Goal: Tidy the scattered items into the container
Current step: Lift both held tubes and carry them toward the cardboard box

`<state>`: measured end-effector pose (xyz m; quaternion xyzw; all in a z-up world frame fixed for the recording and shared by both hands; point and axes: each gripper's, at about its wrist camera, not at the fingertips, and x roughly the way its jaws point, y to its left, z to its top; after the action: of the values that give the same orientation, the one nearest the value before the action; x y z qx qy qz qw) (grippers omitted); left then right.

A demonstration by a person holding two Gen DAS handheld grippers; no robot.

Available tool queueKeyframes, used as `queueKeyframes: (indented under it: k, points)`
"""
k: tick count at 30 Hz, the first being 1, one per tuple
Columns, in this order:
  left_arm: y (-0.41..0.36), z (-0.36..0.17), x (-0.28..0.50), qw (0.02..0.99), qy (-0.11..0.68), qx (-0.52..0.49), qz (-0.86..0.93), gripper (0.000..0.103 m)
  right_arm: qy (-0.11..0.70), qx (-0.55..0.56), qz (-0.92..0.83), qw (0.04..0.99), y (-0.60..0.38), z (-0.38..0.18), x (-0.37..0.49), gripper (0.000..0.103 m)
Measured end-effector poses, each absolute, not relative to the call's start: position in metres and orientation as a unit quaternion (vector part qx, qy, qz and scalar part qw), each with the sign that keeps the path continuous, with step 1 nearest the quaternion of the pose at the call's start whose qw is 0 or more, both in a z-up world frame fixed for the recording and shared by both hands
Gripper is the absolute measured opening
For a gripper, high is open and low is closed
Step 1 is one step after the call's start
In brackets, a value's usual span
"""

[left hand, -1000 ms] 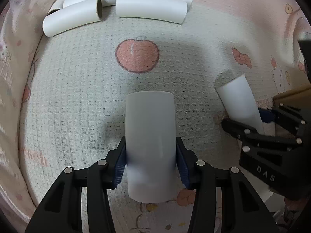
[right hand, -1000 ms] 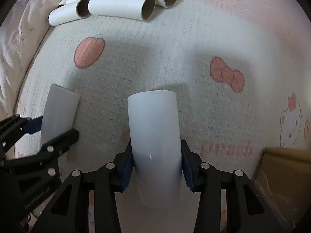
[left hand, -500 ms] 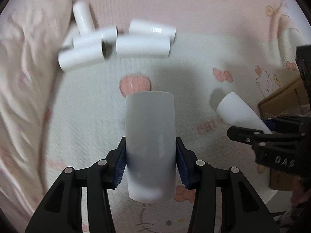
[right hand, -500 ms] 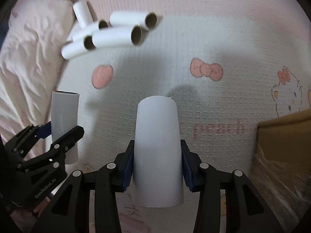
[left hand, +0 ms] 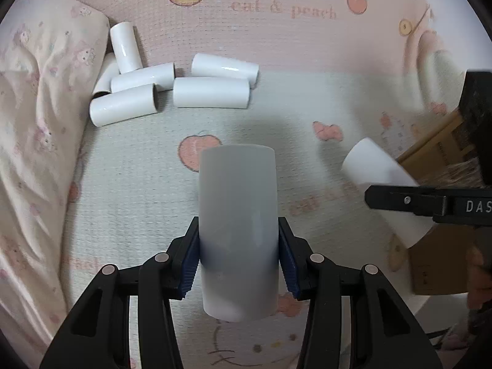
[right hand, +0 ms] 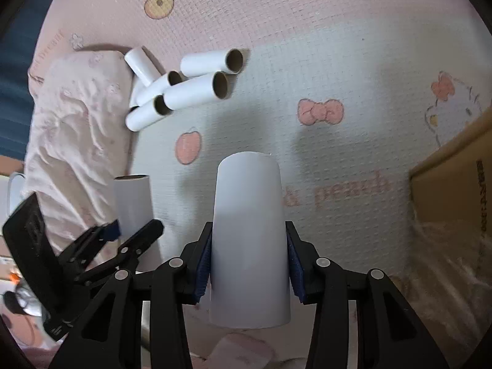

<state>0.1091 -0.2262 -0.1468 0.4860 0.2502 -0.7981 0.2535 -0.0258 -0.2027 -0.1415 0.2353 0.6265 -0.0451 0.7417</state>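
My left gripper (left hand: pixel 238 264) is shut on a white cardboard tube (left hand: pixel 236 215), held above the printed mat. My right gripper (right hand: pixel 249 264) is shut on another white tube (right hand: pixel 249 233), also lifted. Each gripper shows in the other's view: the right one (left hand: pixel 430 206) with its tube (left hand: pixel 378 172) at the right of the left wrist view, the left one (right hand: pixel 101 246) with its tube (right hand: pixel 132 203) at the lower left of the right wrist view. Several white tubes (left hand: pixel 172 86) lie in a heap on the mat at the far left (right hand: pixel 181 89). A brown cardboard box (right hand: pixel 455 203) stands at the right.
A crumpled pink-patterned cloth (left hand: pixel 37 141) lies along the mat's left edge, beside the heap of tubes. The cardboard box also shows at the right of the left wrist view (left hand: pixel 436 147). The pink and white cartoon mat (right hand: pixel 338 67) covers the surface.
Both grippers have risen and pulled back from the mat with their tubes. The heap of tubes now looks smaller and farther away. The cardboard box has come further into view at the right.
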Motion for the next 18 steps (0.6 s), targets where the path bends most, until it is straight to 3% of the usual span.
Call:
queueKeyframes:
  k: [8,18]
  points:
    - [-0.220,-0.111,0.118,0.243,0.218,0.430,-0.842,0.050,0.598,0.226,-0.055,0.767,-0.196,-0.110,-0.024,0.041]
    - [-0.223,-0.065,0.114,0.219,0.232,0.385,-0.866,0.050,0.554,0.186,-0.053,0.809,-0.184,-0.044,-0.032,0.041]
